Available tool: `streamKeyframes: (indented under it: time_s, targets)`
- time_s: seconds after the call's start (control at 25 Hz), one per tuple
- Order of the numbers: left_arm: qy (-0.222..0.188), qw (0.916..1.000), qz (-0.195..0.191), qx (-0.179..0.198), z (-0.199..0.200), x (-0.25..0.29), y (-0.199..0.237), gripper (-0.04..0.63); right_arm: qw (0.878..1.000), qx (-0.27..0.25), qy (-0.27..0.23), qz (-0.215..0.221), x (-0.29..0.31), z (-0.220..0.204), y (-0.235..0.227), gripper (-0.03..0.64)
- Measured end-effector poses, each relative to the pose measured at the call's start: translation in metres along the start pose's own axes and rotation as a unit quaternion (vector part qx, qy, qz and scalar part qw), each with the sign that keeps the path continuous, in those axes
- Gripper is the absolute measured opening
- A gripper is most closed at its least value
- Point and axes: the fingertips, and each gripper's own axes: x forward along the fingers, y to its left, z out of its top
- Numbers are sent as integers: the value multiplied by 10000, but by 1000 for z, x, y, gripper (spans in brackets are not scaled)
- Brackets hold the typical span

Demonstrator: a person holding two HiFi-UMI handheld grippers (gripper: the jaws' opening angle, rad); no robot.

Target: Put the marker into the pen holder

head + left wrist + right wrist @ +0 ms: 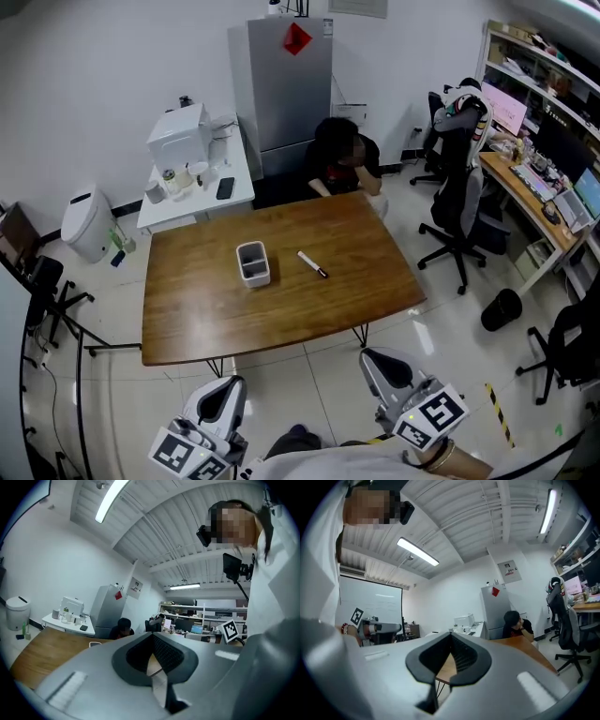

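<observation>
A white marker with a dark cap (312,264) lies flat near the middle of the brown wooden table (206,319). The grey-white rectangular pen holder (253,263) stands upright a little to the marker's left, apart from it. Both grippers hang low in front of the table's near edge, close to my body and far from both objects. My left gripper (228,382) is shut with nothing in it, its jaws meeting in the left gripper view (152,636). My right gripper (375,359) is also shut and empty (451,635). Neither gripper view shows the marker or the holder.
A person in black (342,155) sits at the table's far side. Behind stand a grey refrigerator (291,80) and a white side table with appliances (239,192). An office chair (459,202), a black bin (502,309) and a cluttered desk (525,192) stand at the right; a white bin (86,223) at the left.
</observation>
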Motion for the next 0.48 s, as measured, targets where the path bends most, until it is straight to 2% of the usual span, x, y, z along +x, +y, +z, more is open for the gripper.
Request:
streamKeyframes:
  time_s: [0.28,0.48]
  targets:
    - [163,9994,-160,-255,-15,-12,38,-6,9988,-33,51,-490,16,-8,0,-6]
    - [231,9991,-180,-305,-21,-11,51,-6,9989,-352,194,-231,34,-18,21,-6]
